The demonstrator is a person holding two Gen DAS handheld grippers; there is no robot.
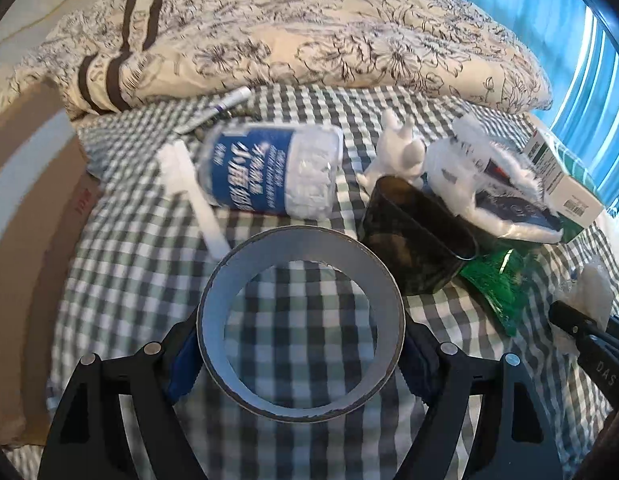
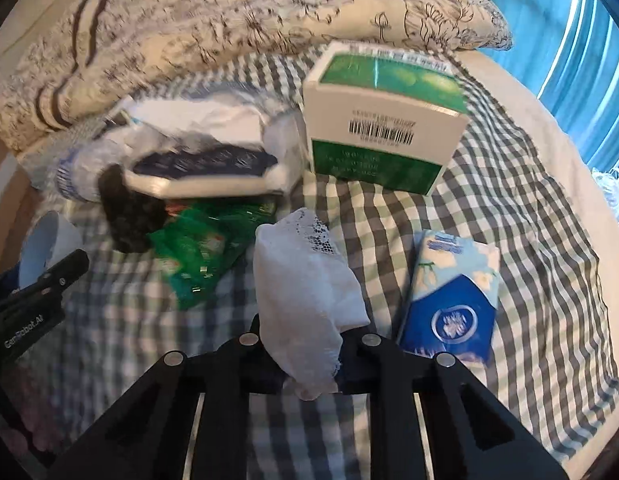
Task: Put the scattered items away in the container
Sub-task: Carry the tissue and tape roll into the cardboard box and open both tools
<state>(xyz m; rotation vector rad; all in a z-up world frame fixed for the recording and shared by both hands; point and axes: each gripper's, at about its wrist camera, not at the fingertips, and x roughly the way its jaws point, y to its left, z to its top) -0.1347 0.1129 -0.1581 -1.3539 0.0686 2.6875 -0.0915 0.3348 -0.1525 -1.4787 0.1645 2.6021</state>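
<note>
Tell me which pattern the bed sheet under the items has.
The bed sheet has a green-and-white check, clearest in the left wrist view.

Matt grey tape roll (image 1: 301,336); checked cloth sheet (image 1: 149,264); glossy green wrapper (image 2: 197,252).

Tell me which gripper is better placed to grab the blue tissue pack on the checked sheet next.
Neither is free, but the right gripper is nearer: the tissue pack lies just beside it, though it holds a white cloth. The left gripper clamps a tape roll, and its view doesn't show the pack.
</note>
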